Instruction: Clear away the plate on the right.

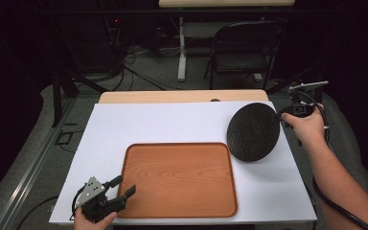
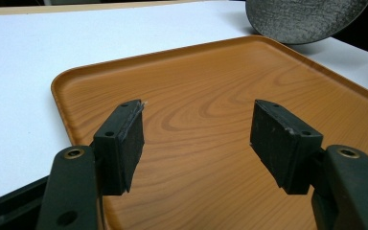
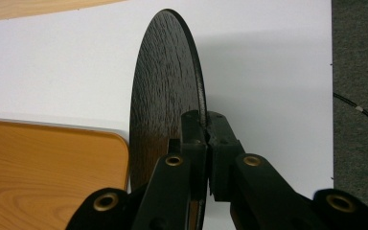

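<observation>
Pinching the black round plate (image 1: 253, 132) by its rim, right gripper (image 1: 287, 115) at right of frame, jaws clamped tight, disc tilted up off the white board (image 1: 124, 124) (likely for clearing the tray's lip). Waiting lower left, left gripper (image 1: 123, 187) with jaws spread and empty, hovering at the wooden tray (image 1: 179, 179) edge, perhaps to steady it.

We see a wooden table (image 1: 182, 96) covered by a white sheet (image 1: 139, 122). A wooden tray (image 1: 179, 179) lies flat on the sheet, near the front edge.
</observation>
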Demonstrator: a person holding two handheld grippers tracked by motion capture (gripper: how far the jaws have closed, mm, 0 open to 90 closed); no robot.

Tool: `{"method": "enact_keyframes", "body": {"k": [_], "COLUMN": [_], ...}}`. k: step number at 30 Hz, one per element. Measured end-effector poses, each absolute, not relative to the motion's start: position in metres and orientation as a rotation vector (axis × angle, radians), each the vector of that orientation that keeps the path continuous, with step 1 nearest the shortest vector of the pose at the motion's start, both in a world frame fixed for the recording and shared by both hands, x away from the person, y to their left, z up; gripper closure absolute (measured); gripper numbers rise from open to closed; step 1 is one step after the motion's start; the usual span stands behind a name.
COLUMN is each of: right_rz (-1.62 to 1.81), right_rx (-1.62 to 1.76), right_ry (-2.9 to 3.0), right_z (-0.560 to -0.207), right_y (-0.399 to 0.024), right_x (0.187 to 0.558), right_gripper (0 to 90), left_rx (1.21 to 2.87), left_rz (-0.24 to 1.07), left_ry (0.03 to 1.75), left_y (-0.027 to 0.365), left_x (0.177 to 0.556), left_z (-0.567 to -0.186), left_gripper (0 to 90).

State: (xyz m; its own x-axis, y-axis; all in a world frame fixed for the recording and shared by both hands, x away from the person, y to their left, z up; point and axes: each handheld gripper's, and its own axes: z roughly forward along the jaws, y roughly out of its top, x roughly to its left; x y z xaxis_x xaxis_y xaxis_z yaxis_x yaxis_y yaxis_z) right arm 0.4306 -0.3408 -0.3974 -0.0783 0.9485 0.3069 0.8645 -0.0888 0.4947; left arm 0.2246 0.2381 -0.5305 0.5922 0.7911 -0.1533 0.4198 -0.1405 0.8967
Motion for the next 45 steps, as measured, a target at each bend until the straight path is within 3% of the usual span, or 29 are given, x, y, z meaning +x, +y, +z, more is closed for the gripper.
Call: {"method": "enact_keyframes", "body": {"k": [21,45], "right_rz": [0.929,1.085], "right_rx": [1.981,1.67], "right_ry": [2.063,2.495], "right_z": [-0.379,-0.404], "right_y": [-0.333,-0.18], "right_x": [0.419,0.406], "right_gripper": [87.3,87.0], "left_rx": [1.762,1.76], "left_rz": [0.438,0.435], "left_ry": [0.996,0.986], "left_y": [0.238,0.238], "left_x": [0.225,0.224], "left_z": [-0.53,-0.53], "left_gripper": [36.2,36.3]}}
